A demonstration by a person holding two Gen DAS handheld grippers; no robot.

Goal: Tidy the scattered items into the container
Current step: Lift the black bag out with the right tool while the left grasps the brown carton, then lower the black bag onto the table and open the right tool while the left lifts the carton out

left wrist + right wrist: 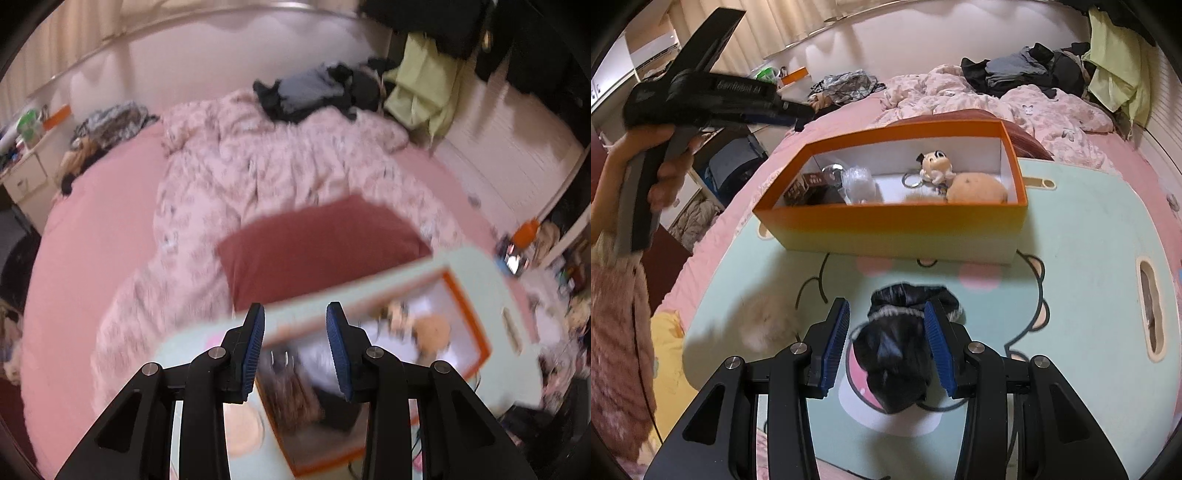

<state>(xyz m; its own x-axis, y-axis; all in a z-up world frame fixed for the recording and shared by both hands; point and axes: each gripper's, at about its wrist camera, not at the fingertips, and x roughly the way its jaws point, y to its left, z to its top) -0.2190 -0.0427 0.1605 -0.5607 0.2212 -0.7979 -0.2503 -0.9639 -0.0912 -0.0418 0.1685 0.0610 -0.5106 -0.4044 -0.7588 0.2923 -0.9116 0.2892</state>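
Observation:
An orange box (886,218) stands on a mint cartoon mat (1082,280) on the bed. It holds a tan plush (979,188), a small toy keychain (934,166), a clear plastic item (858,184) and a brown packet (801,190). A black sock (897,343) lies on the mat between the open fingers of my right gripper (886,339), not clamped. My left gripper (295,343) is open and empty, held high above the blurred box (369,369); it also shows in the right wrist view (701,96) at upper left.
A pale fluffy item (768,321) lies on the mat left of the sock. A dark red pillow (317,247) and a rumpled pink quilt (277,170) lie beyond the box. Dark clothes (1027,70) are piled at the bed's far side. A white cabinet (26,177) stands at left.

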